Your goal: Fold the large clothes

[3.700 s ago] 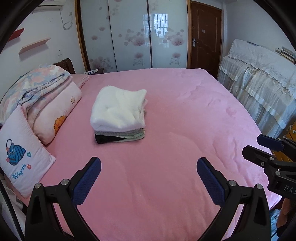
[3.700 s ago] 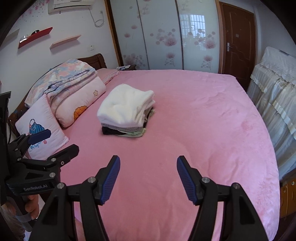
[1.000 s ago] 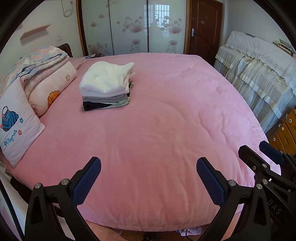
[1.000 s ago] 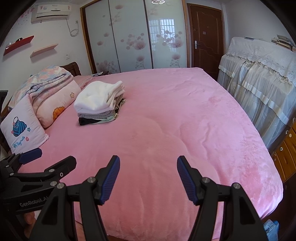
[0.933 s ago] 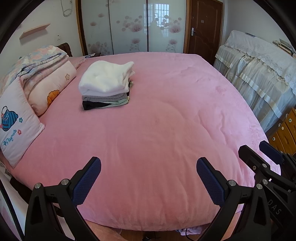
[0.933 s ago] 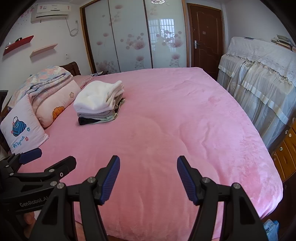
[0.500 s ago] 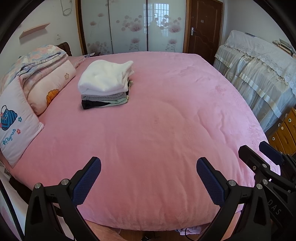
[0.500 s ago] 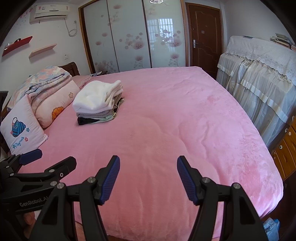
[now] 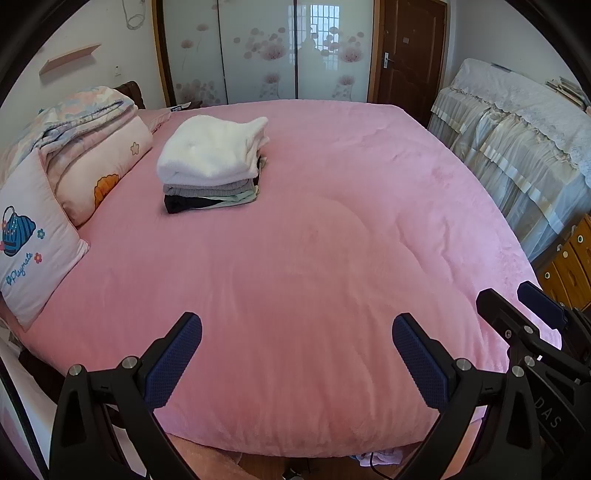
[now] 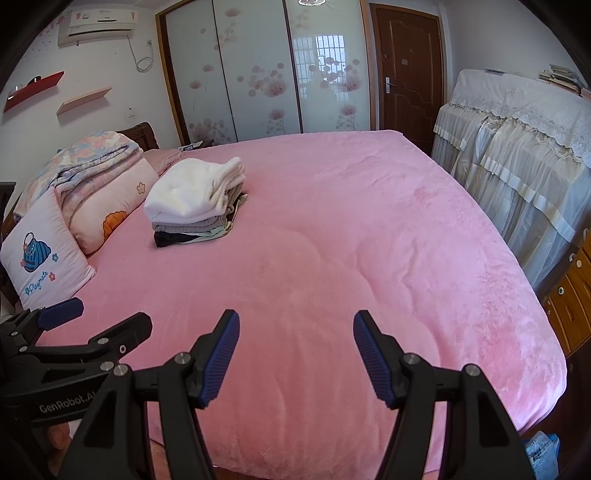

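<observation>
The pink bedspread (image 9: 314, 266) serves as the reference landmark; it covers the whole bed. At its left edge a white cushion (image 9: 27, 243) (printed with a blue bag motif) leans against a long pink pillow (image 9: 99, 166). A folded floral quilt (image 9: 74, 118) rests on top of that pillow. Beyond the far edge of the bedspread stand sliding wardrobe doors (image 10: 258, 74) with flower prints, and a brown door (image 10: 406, 70) is to their right. Along the bedspread's right edge stands furniture under a cream lace cover (image 10: 517, 147). Wooden drawers (image 9: 569, 266) sit nearer, just beside that cover. An air conditioner (image 10: 99, 27) hangs on the wall above the left side.
</observation>
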The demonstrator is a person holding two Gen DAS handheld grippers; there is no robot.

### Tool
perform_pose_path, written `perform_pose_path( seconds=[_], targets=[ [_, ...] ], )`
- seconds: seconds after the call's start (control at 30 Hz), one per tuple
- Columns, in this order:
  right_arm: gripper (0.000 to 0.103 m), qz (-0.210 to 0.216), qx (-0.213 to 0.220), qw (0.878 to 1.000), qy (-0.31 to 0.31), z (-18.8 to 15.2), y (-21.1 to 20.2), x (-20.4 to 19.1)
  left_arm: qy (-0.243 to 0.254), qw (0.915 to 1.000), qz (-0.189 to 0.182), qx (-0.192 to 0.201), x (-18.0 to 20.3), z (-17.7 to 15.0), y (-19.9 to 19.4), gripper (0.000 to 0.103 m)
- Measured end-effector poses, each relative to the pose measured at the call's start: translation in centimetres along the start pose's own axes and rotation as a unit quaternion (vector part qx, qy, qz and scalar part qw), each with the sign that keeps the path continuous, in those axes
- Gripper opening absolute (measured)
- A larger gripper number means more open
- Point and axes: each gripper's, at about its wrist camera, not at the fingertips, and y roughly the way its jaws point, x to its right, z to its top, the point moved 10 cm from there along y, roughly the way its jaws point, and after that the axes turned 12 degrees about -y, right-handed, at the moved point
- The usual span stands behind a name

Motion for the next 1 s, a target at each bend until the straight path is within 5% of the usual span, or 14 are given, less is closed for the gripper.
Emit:
perform_pose_path(
  seconds=[1.0],
  targets=[
    [0.064,-0.002,-0.004,1.000,0.000,-0.84,0.61,-0.34,-0.005,0.9999,0.009,-0.008,0.11,-0.41,0.15,0.102]
  ],
)
